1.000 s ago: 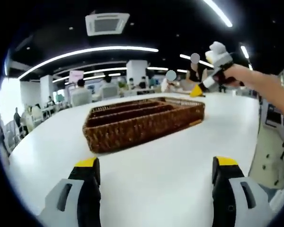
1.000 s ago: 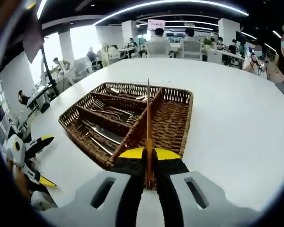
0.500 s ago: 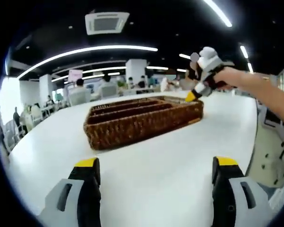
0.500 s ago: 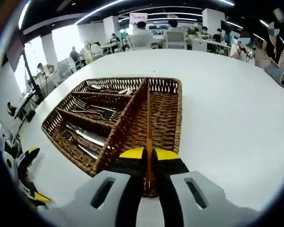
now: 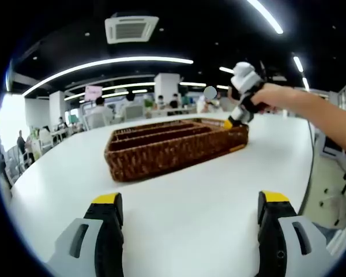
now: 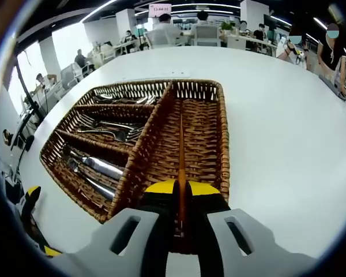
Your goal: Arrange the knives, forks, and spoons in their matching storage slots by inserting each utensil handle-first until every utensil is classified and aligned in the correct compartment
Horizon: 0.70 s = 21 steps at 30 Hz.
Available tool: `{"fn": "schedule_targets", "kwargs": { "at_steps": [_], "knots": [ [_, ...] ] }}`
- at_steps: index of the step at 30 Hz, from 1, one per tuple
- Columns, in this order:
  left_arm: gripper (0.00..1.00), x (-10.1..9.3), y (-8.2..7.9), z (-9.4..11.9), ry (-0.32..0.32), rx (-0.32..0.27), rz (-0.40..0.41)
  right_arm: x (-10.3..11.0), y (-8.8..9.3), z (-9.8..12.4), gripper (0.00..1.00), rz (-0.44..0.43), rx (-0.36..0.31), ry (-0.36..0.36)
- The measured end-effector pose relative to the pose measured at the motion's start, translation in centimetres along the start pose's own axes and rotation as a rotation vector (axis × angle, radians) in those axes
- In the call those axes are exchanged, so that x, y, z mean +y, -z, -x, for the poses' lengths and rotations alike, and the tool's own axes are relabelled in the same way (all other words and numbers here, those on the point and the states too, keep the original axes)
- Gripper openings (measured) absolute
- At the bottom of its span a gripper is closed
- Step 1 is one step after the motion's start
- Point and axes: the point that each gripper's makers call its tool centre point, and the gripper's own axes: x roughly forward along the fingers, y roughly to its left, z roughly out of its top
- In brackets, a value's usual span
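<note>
Over the last second we brought our right gripper (image 6: 181, 187), clenched on a thin copper-coloured utensil (image 6: 181, 151), down over the wicker tray (image 6: 221, 138)'s long empty compartment, so insertion looked imminent. Our left gripper (image 5: 187, 203) stayed released over the white table (image 5: 179, 190).

Wicker tray (image 5: 161, 153) on white table (image 5: 190, 213), tool (image 5: 187, 202) agape

white table (image 5: 179, 202) — top: wicker tray (image 6: 202, 138) | resting flat
</note>
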Motion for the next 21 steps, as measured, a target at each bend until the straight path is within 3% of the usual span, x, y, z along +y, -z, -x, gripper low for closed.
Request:
{"fn": "schedule_targets", "kwargs": {
  "at_steps": [11,21],
  "knots": [
    [0.98,0.1,0.5,0.3,-0.006,0.018,-0.014,1.0,0.7,-1.0,0.08,0.057,0.083,-0.030],
    [0.98,0.3,1.1,0.7,-0.018,0.033,-0.005,2.3,0.9,-0.9,0.07,0.070,0.069,-0.070]
  ]
}}
